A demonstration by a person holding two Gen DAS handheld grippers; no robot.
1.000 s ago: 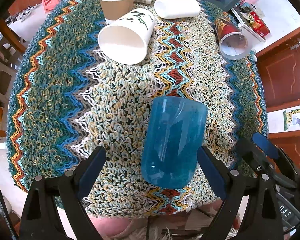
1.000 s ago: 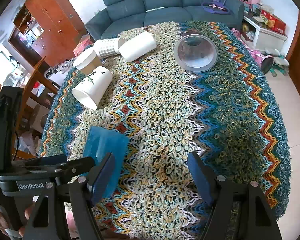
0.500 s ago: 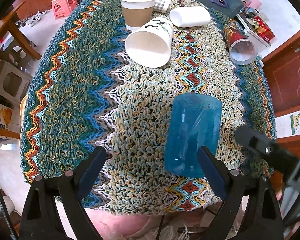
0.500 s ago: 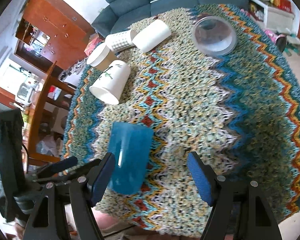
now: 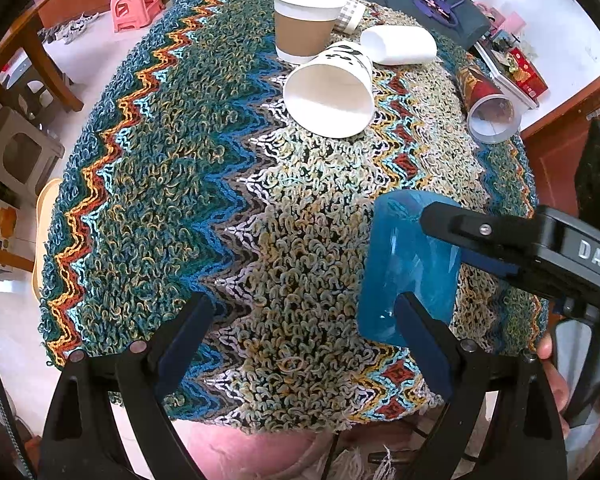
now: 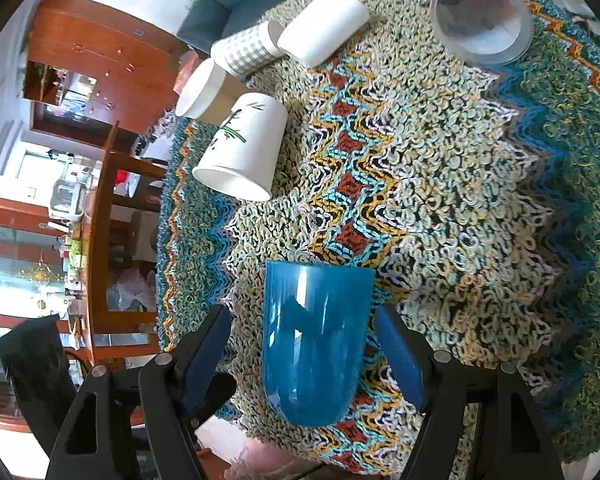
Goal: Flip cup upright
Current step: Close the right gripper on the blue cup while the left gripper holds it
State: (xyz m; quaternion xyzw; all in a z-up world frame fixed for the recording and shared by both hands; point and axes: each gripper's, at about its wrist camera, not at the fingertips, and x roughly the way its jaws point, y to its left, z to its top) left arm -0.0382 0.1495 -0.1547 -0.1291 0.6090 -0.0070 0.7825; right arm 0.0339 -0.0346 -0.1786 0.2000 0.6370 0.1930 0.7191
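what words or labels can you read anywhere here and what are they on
"DAS": white letters on the black body of the right hand-held gripper, seen in the left wrist view; the rest of the word is cut off at the frame edge.
Print on the red can: too small to read.
Dark marks on the tipped white paper cup: a plant drawing or blurred print, not readable.
Nothing is printed on the blue cup.
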